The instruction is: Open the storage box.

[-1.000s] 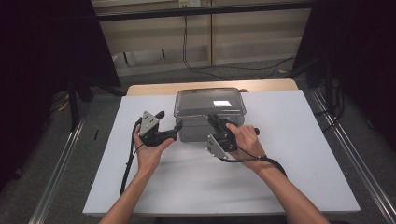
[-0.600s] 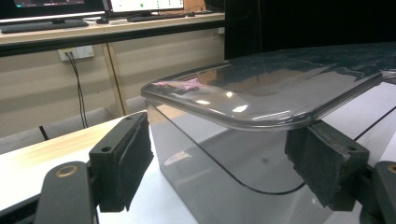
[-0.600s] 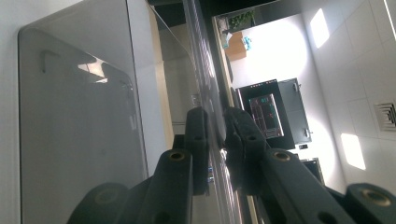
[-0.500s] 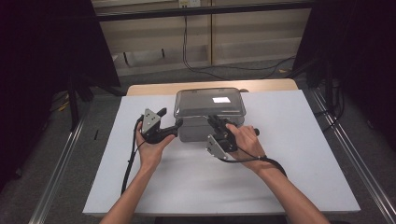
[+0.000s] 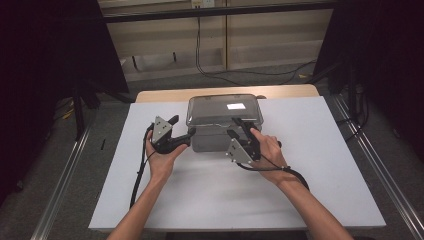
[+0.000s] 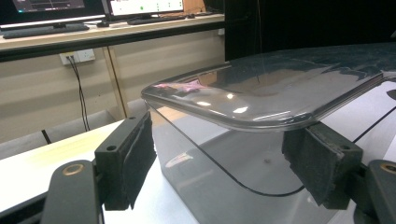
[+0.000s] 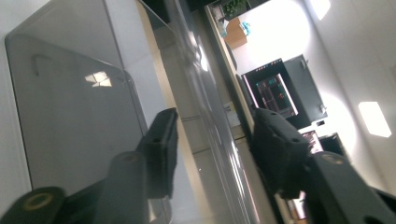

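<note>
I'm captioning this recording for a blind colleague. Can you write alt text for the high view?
A person's two hands each hold a gripper against the near side of a grey lidded plastic box on a white table. The left gripper is at its left corner; the right gripper, jaws open, straddles the lid's front edge.

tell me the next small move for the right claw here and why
Probably draw the right claw back off the lid. Its jaws have just been opening and, in the right gripper view, the pads stand either side of the lid's rim without pressing it. The lid looks seated on the grey box, and the left claw straddles the box's corner, so the box should stay steady.
</note>
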